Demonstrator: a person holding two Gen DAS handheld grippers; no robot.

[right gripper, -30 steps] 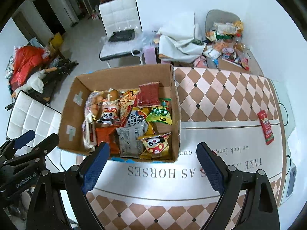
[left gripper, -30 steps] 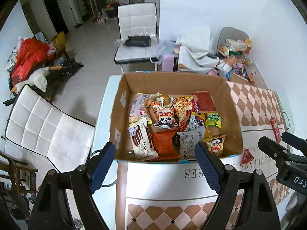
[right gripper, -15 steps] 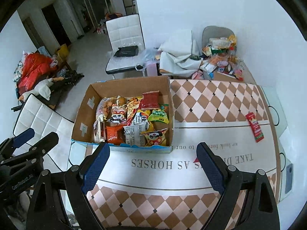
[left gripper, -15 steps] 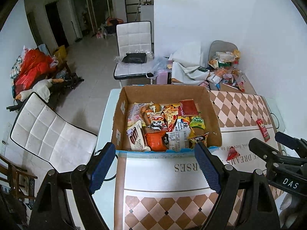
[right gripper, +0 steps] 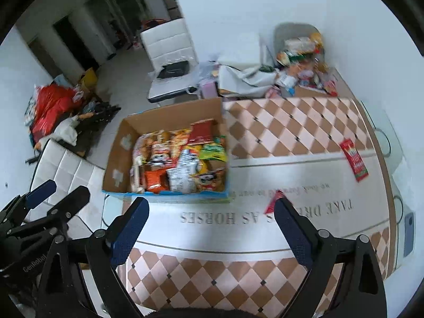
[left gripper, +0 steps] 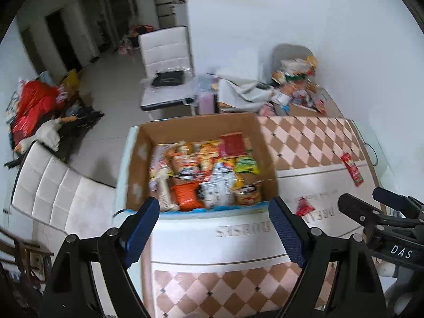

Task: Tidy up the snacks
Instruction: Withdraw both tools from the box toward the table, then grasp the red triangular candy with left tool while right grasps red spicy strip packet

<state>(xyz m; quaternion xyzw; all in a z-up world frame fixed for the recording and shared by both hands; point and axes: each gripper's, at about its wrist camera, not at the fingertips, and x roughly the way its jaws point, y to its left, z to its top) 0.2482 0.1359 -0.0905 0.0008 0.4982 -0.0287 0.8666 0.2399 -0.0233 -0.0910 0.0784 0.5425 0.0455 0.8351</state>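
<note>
Brown corrugated cardboard forms the open box point(left gripper: 266, 156) at the table's far left end, its flaps up and pale tape patches on its left inner wall. Inside lies a loose heap of snack packets point(left gripper: 209, 175): glossy crinkled foil and plastic in orange, yellow, green, white and one flat dark red square. Motion blur hides their print.

The table point(right gripper: 291, 127) wears a smooth cloth of tan and pink diamonds around a white band with dark capital lettering. On that band, two things lie outside the box: a long, flat red packet point(right gripper: 354, 159) well to the right, and a small red packet point(right gripper: 273, 202), creased and pointed, just beside the lettering and near the box's right corner.

The left gripper point(left gripper: 214, 228) hangs above the table's near side, its black arms ending in blue textured pads set wide apart with nothing between them. The right gripper point(right gripper: 210, 229) is likewise empty; its jaws have just been opening and stand very wide, with only tablecloth showing between them.

White quilted chairs point(left gripper: 55, 193) with padded square panels stand left of the table and behind it.
</note>
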